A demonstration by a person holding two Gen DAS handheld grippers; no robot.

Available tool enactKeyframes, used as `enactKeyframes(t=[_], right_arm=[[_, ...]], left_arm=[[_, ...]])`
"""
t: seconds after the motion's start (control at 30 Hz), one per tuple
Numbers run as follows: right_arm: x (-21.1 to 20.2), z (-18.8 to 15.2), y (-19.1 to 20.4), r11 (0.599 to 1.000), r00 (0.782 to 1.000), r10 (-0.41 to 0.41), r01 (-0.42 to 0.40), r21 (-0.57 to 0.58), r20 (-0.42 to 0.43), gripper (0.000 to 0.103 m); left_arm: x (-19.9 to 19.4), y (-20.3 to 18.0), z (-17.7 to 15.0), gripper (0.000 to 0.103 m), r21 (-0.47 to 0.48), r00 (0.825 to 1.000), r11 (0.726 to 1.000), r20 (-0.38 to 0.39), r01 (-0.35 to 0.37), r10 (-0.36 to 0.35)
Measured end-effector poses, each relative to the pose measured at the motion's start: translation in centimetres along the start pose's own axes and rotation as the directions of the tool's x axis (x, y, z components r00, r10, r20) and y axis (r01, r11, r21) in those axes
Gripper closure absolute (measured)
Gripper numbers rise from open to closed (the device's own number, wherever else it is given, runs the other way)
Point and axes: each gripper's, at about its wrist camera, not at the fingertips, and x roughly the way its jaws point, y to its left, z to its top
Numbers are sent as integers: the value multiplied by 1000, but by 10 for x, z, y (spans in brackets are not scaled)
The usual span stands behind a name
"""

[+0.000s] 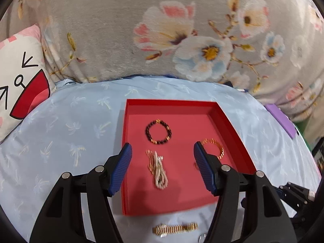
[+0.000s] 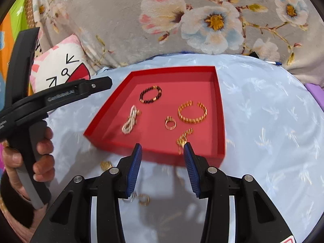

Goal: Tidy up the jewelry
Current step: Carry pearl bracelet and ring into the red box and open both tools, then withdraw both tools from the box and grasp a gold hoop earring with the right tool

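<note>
Both tongs (image 1: 163, 151) (image 2: 162, 148) agape over tray (image 1: 182, 103)

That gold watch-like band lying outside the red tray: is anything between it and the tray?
Nothing visible. The gold band lies on the blue cloth just short of the red tray's low near wall.

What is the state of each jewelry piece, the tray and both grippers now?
Red tray: lidless, on the blue cloth.
Dark bead bracelet: in tray, flat.
Pearl strand: in tray, bunched.
Gold bracelet: in tray, flat.
Gold ring: in tray.
Gold watch band: outside tray, on cloth.
Left gripper: open, empty.
Right gripper: open, empty.
</note>
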Motion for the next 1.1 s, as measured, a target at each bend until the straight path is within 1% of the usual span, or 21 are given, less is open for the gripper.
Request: enactKeyframes(t=[0.13,0.23,0.33,0.4,0.53,0.67,0.73,0.8,0.87,0.97,1.0,1.03,1.1], right_arm=[[-6,-25,-5,999,1000,14,-13,29,-28,61],[-9,-43,-9,999,999,9,-6,49,-52,61],[-8,-59,-13,997,997,16,-11,75,-75,61],[-6,-67,-13,997,996,21,-14,79,-86,61],[-3,-76,-4,998,995,32,-28,51,-91,61],[3,-77,8,999,995,36,-35,13,-94,61],[9,-75,11,999,994,39,-39,2,-101,61],[13,-74,14,999,994,31,-32,-7,-105,61],[17,-73,17,999,994,20,-22,-23,-109,62],[22,-69,20,999,994,3,-7,-40,-110,64],[23,-68,21,999,994,-2,-3,-47,-110,66],[25,-67,23,998,994,-12,5,-60,-111,71],[29,-65,29,995,993,-39,29,-92,-113,76]], left_arm=[[-19,-8,-28,42,54,999,998,-27,20,-19],[-27,-8,-53,42,73,998,997,-57,27,-23],[-29,-4,-76,42,55,995,998,-94,31,-26],[-26,0,-89,42,41,993,999,-119,19,-14],[-24,10,-109,42,-12,988,1000,-155,-3,1],[-26,18,-122,42,-46,987,999,-159,-26,19],[-24,21,-128,42,-58,985,998,-171,-26,16],[-22,21,-131,42,-57,983,998,-184,-35,24],[-23,20,-130,42,-49,985,998,-170,-39,30],[-22,21,-131,42,-54,983,998,-180,-37,27],[-23,22,-131,42,-57,984,998,-179,-35,25],[-23,23,-131,42,-59,984,998,-178,-35,23],[-23,23,-132,42,-60,984,998,-177,-34,23]])
